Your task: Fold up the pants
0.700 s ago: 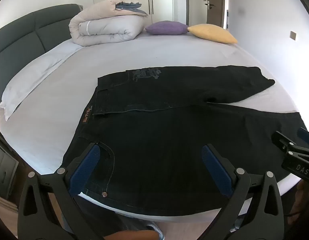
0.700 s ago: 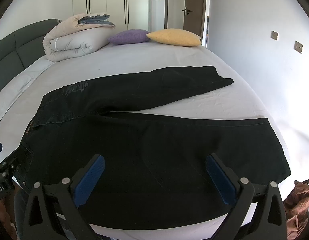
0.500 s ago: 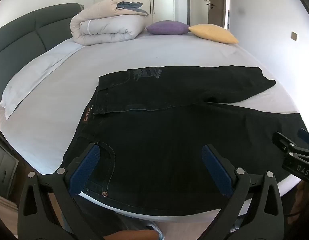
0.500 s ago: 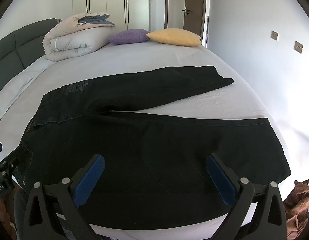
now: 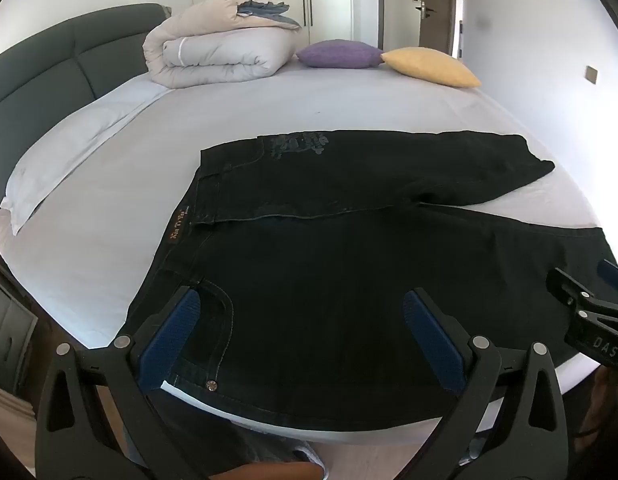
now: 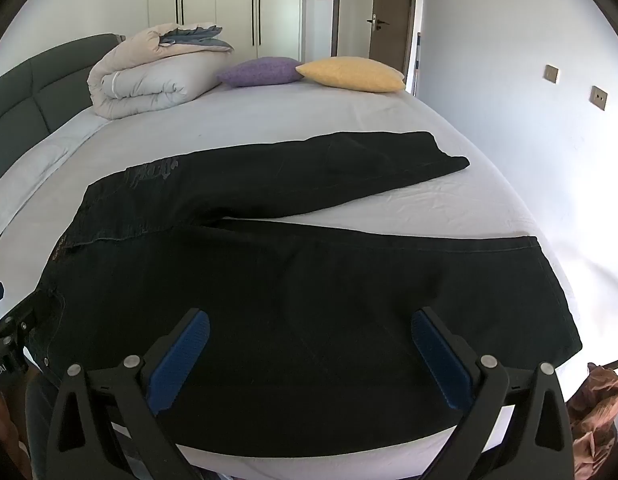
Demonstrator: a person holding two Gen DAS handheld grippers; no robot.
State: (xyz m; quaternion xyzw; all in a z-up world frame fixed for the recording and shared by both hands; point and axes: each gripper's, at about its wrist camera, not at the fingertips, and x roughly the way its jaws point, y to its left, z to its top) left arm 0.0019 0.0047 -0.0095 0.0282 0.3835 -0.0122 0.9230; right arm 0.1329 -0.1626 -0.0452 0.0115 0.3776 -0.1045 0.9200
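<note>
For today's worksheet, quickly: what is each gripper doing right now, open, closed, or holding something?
Left gripper: open, holding nothing, above the waist end of the pants.
Right gripper: open, holding nothing, above the nearer pant leg.

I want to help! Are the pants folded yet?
Not yet. The pants lie spread flat on the bed, legs apart. The left gripper and right gripper are open above the near leg, holding nothing. All the folding is left.

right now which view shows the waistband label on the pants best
Left wrist view: the brown waistband label sits close, lettering visible though unreadable. Right wrist view shows only a foreshortened sliver at the waistband's far left.
</note>
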